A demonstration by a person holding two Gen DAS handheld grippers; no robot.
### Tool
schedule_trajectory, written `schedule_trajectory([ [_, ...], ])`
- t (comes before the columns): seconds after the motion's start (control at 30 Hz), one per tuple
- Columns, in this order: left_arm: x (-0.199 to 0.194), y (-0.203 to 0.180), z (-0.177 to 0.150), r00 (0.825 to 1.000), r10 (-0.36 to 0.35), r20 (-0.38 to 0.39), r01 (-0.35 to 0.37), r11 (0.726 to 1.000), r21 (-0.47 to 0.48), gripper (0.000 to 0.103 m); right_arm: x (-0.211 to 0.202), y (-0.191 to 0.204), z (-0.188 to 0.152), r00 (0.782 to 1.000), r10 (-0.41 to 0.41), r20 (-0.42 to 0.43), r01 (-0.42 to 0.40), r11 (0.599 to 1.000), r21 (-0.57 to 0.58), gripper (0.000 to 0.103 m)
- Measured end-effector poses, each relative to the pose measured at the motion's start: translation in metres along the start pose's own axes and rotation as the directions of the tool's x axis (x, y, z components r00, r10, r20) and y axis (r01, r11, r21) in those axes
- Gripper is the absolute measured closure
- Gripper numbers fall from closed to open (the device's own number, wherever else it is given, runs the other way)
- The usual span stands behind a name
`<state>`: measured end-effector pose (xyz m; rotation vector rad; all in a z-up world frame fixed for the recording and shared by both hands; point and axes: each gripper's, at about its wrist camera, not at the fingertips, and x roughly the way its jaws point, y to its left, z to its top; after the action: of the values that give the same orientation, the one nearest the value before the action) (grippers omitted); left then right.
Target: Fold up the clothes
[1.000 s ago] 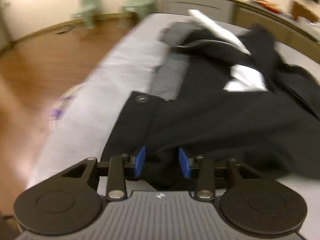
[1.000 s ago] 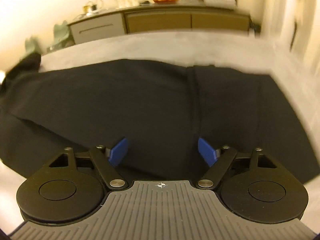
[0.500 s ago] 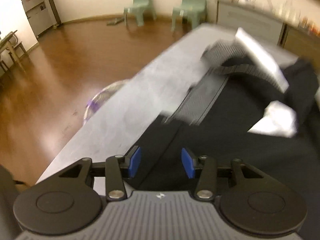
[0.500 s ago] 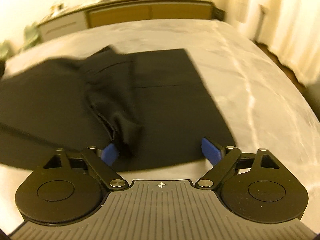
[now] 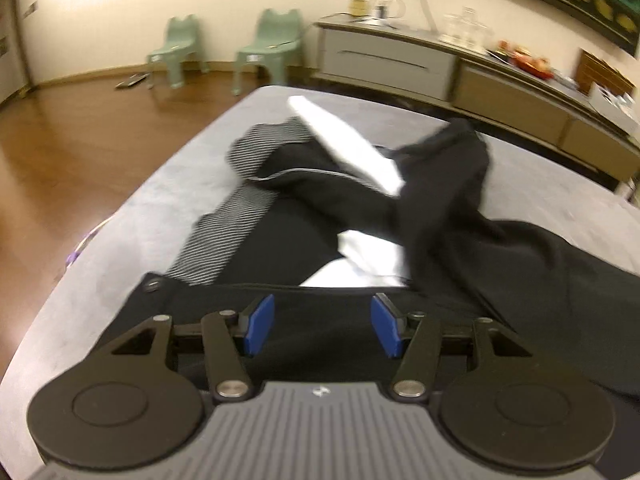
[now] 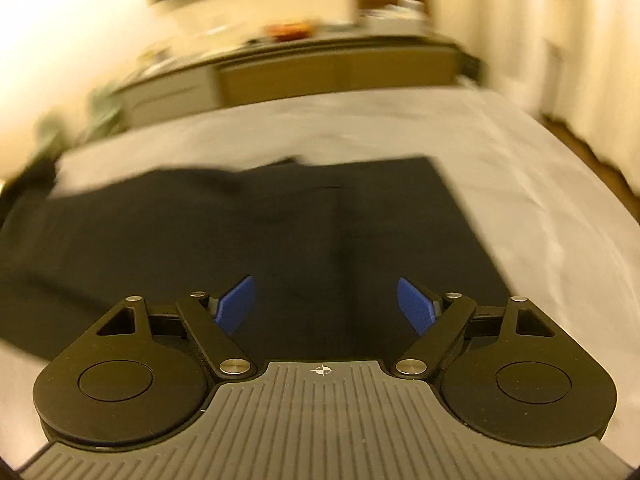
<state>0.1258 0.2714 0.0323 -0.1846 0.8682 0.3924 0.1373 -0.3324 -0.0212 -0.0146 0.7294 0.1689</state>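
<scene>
Lying across the grey-covered bed, the black garment occupies most of the surface, with its striped inner waistband turned outward toward the left edge and white pocket lining exposed near the middle. The left gripper hovers above the button end of the garment; its jaws are opening, about half apart, and the blue pads press on nothing. The right gripper is over the flat black leg section; its jaws are opening wide with no fabric clamped between them. Two green chairs and a sideboard stand beyond the bed.
</scene>
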Motion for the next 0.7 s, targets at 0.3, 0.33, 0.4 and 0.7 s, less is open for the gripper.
schedule_trajectory([
  [0.3,0.005,-0.015,0.001,0.998,-0.043,0.055,0.040,0.998,0.047,0.048,0.010,-0.007,0.007,0.992,-0.100,-0.077,0.101,0.995,0.004,0.100],
  [0.33,0.001,-0.014,0.002,0.995,-0.055,0.078,0.052,0.998,0.039,0.048,0.001,-0.024,0.009,0.991,-0.119,-0.057,0.124,0.989,0.086,0.100],
  [0.4,-0.004,-0.015,0.007,0.990,-0.078,0.115,0.075,0.996,0.038,0.045,-0.019,-0.059,0.009,0.991,-0.132,-0.023,0.133,0.956,0.262,0.100],
  [0.7,0.058,-0.072,0.084,0.989,-0.004,0.150,-0.033,0.969,0.246,0.034,-0.020,-0.094,-0.006,1.000,0.001,0.006,-0.005,0.819,0.574,0.073],
])
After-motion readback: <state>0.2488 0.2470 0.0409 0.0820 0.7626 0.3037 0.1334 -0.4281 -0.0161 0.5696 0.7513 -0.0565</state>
